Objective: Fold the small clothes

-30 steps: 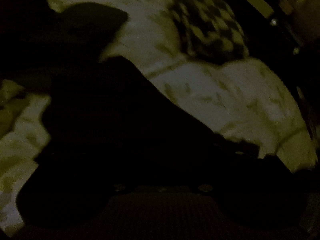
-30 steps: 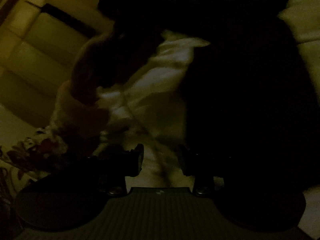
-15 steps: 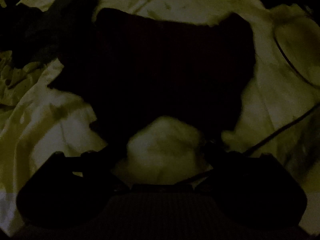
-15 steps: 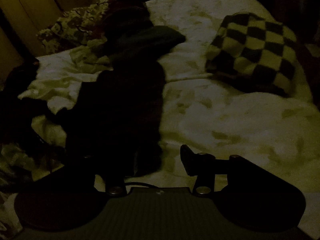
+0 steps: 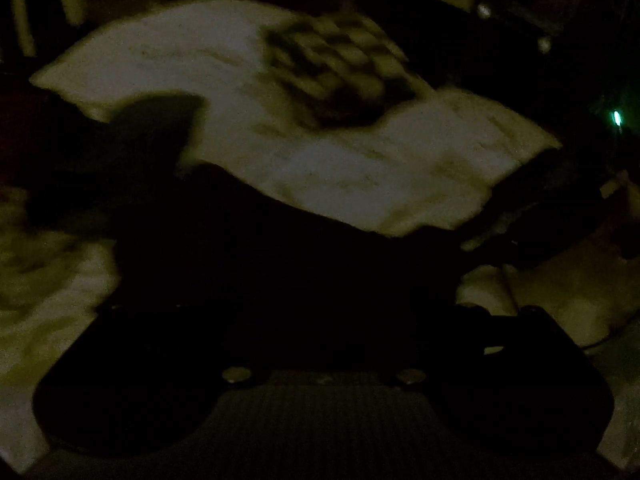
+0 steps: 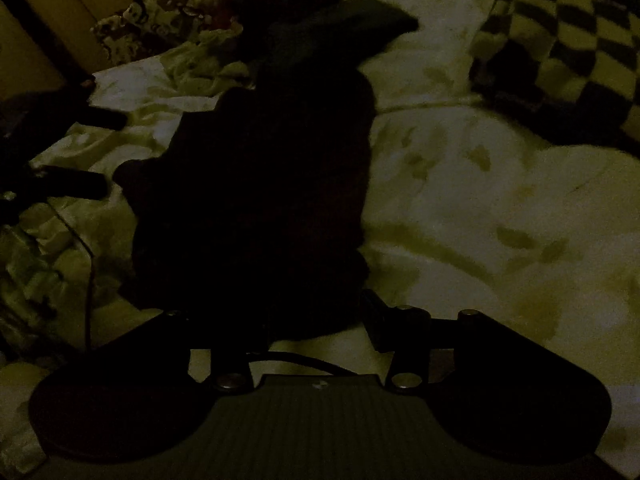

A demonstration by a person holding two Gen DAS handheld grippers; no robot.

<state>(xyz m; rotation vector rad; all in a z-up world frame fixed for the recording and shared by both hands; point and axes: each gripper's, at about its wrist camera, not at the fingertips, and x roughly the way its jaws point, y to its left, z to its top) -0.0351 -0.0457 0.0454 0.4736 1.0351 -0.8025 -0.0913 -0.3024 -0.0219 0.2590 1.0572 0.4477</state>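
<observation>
The scene is very dark. A small dark garment (image 6: 260, 184) lies spread on a pale patterned bed cover (image 6: 480, 208). My right gripper (image 6: 316, 320) is open at its near hem, with the right finger (image 6: 376, 316) beside the cloth and the left finger lost against it. In the left wrist view the same dark garment (image 5: 260, 272) fills the lower middle and hides my left gripper's fingers, so its state is unreadable. The other gripper (image 5: 532, 216) shows at the right edge.
A black-and-pale checkered cloth (image 6: 560, 52) lies at the far right of the bed, and also shows in the left wrist view (image 5: 340, 76). A heap of patterned and dark clothes (image 6: 192, 36) sits at the far left. A thin cable (image 6: 88, 264) runs across the cover.
The left wrist view has swung up from looking down on the spread garment to a low view across the bed. The right gripper has moved closer to the garment's hem.
</observation>
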